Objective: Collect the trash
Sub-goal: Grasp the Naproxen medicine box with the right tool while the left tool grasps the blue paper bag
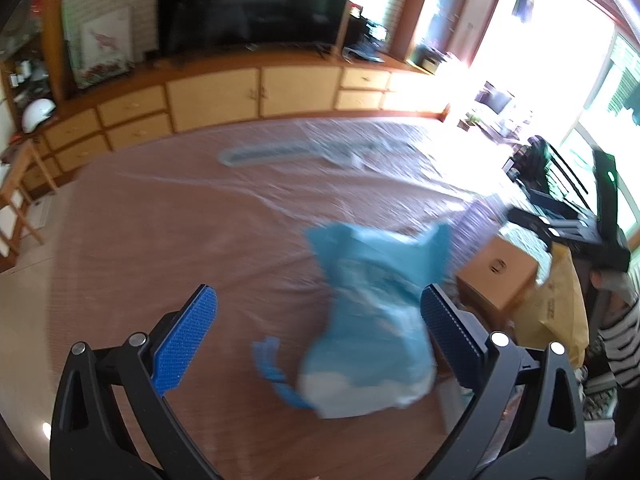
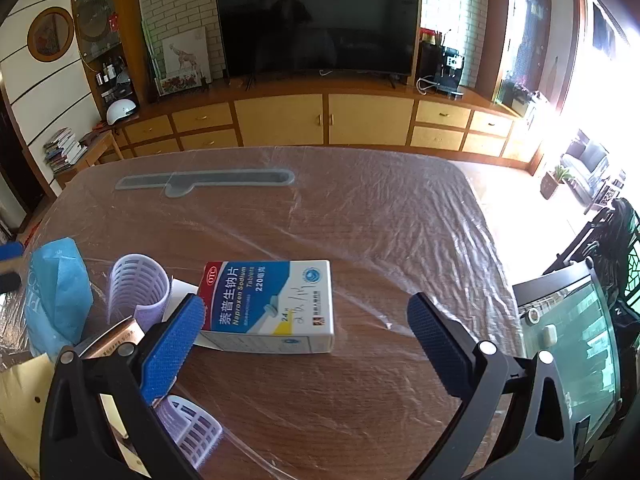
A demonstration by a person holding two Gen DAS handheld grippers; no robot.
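Now square the right gripper (image 2: 304, 334), jaws wide apart, over the medicine box (image 2: 272, 306) lying flat on the tabletop (image 2: 380, 232); close across its short sides; keep the left gripper (image 1: 320, 330), also spread and empty, near the blue bag (image 1: 372, 320).

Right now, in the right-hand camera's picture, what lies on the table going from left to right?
Blue bag → upright lilac hair roller → medicine box, which sits between the open fingers of the right gripper → then only plastic-covered table.
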